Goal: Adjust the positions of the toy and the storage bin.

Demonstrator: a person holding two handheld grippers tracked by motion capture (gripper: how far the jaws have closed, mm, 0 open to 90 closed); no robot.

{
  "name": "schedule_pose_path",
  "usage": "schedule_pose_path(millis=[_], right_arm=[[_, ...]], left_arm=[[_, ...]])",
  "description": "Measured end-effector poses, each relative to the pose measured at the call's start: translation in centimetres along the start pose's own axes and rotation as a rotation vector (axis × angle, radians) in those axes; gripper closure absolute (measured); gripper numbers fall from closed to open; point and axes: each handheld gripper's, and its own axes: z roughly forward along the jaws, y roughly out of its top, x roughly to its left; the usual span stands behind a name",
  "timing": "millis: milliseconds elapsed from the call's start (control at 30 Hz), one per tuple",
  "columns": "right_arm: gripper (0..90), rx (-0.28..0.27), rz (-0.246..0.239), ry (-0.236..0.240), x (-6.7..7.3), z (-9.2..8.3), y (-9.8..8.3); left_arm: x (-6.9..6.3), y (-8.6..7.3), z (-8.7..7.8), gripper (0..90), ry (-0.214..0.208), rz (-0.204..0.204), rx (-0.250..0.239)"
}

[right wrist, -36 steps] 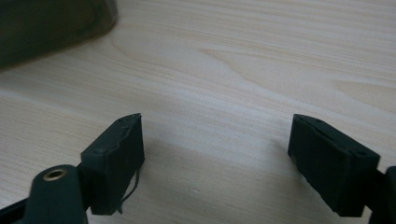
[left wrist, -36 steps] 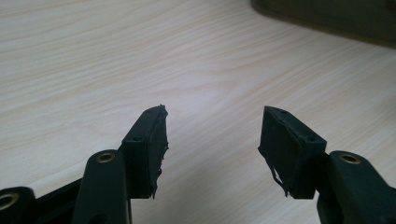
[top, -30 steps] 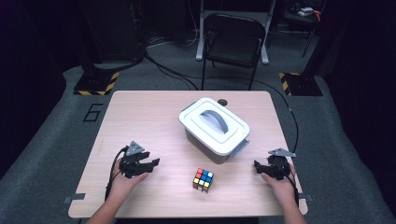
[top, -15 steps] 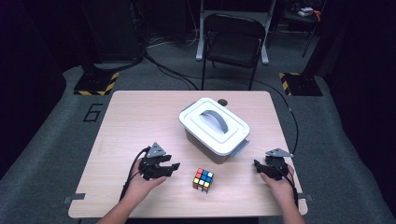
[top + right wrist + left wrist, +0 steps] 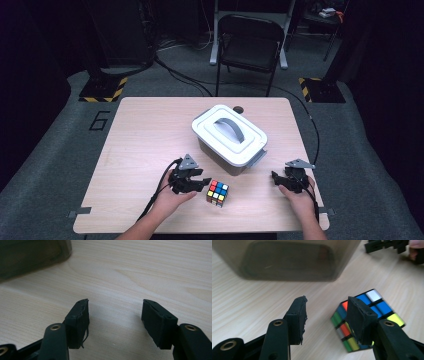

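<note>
The table (image 5: pixel 150 135) has a pale wood-grain top, smooth and matt. The box (image 5: pixel 227 145) looks like plastic, its lid (image 5: pixel 222 127) white with a faint sheen, its wall (image 5: pixel 287 262) grey and translucent. The cube (image 5: pixel 367 312) carries glossy coloured stickers. The gripper pads (image 5: pixel 78 320) are matt black, rough and frayed at the edges.

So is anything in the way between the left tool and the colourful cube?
Nothing visible is. The left tool sits open just beside the cube, with bare table between them. The white lidded box stands farther back, off that path.
</note>
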Motion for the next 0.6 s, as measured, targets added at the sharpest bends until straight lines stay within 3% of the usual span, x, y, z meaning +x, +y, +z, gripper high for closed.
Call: schedule_pose_path(millis=[167, 333, 600], right_arm=[[37.7, 0.0, -0.001, 0.0, 0.0, 0.0, 0.0], [36.3, -0.001, -0.006, 0.003, 0.0, 0.1, 0.0], [35.6, -0.003, -0.003, 0.004, 0.0, 0.1, 0.0]], left_arm=[[-0.9, 0.4, 1.0, 50.6, -0.05, 0.001, -0.002], [-1.0, 0.3, 1.8, 49.0, -0.061, 0.01, 0.007], [-1.2, 0.3, 2.6, 48.6, -0.116, -0.026, -0.002]])
